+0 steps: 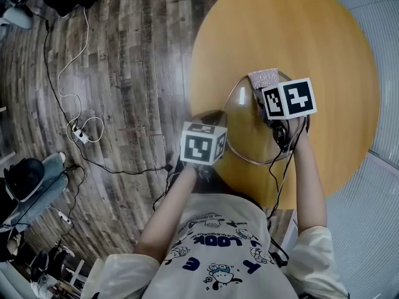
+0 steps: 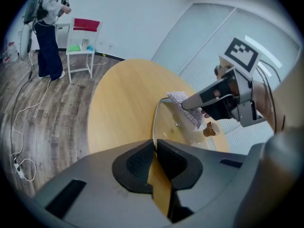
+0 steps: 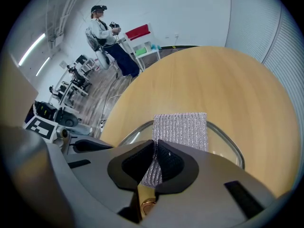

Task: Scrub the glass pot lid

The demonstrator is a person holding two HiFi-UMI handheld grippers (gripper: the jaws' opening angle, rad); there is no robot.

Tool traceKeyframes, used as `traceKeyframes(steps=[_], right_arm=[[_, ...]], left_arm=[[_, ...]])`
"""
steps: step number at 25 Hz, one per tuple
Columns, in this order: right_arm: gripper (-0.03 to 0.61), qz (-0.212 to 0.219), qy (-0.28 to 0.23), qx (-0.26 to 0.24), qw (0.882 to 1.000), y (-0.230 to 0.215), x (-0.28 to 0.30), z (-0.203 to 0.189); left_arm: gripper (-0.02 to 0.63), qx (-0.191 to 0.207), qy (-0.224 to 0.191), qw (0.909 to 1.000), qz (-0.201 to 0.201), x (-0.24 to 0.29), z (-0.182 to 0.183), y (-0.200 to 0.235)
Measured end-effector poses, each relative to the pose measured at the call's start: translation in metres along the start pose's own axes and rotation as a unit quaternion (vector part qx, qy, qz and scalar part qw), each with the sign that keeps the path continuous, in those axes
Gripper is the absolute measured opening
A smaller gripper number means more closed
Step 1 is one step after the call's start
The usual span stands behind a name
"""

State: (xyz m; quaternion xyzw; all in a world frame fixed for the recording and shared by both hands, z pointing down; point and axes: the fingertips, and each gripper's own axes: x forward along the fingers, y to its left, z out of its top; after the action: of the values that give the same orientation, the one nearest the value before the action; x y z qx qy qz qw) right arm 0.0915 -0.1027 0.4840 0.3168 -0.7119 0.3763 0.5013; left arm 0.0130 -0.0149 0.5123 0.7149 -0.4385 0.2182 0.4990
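The glass pot lid (image 1: 249,126) with a metal rim is held tilted above the round wooden table (image 1: 324,55). My left gripper (image 2: 155,145) is shut on the lid's rim (image 2: 155,122) at its near-left edge. My right gripper (image 3: 155,144) is shut on a silvery scrubbing cloth (image 3: 183,129), which lies pressed on the lid's glass (image 3: 221,144) near its far edge. In the head view the cloth (image 1: 264,78) sticks out beyond the right gripper's marker cube (image 1: 288,98). The lid's brown knob (image 2: 209,129) shows under the right gripper in the left gripper view.
A wood-plank floor (image 1: 124,73) with white cables and a power strip (image 1: 80,132) lies left of the table. A person (image 3: 107,34) stands by a white chair with a red back (image 2: 81,42) across the room. Ribbed wall panels (image 1: 374,11) close in on the right.
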Motion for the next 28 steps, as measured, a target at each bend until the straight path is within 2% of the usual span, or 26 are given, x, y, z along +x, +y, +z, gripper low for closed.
traceKeyframes(steps=[13,21,28], right_arm=[[0.045,-0.020,-0.010,0.039,0.999,-0.033,-0.016,-0.004],[0.046,-0.021,-0.026,0.059,0.998,-0.055,-0.021,-0.036],[0.046,-0.032,-0.029,0.076,0.996,-0.063,-0.030,-0.038]], left_arm=[[0.031,-0.001,0.001,1.0000,0.008,-0.005,0.006,0.005],[0.031,0.011,0.000,0.9997,0.020,0.003,-0.013,-0.007],[0.031,0.011,0.000,0.9997,0.024,-0.005,-0.007,-0.002]])
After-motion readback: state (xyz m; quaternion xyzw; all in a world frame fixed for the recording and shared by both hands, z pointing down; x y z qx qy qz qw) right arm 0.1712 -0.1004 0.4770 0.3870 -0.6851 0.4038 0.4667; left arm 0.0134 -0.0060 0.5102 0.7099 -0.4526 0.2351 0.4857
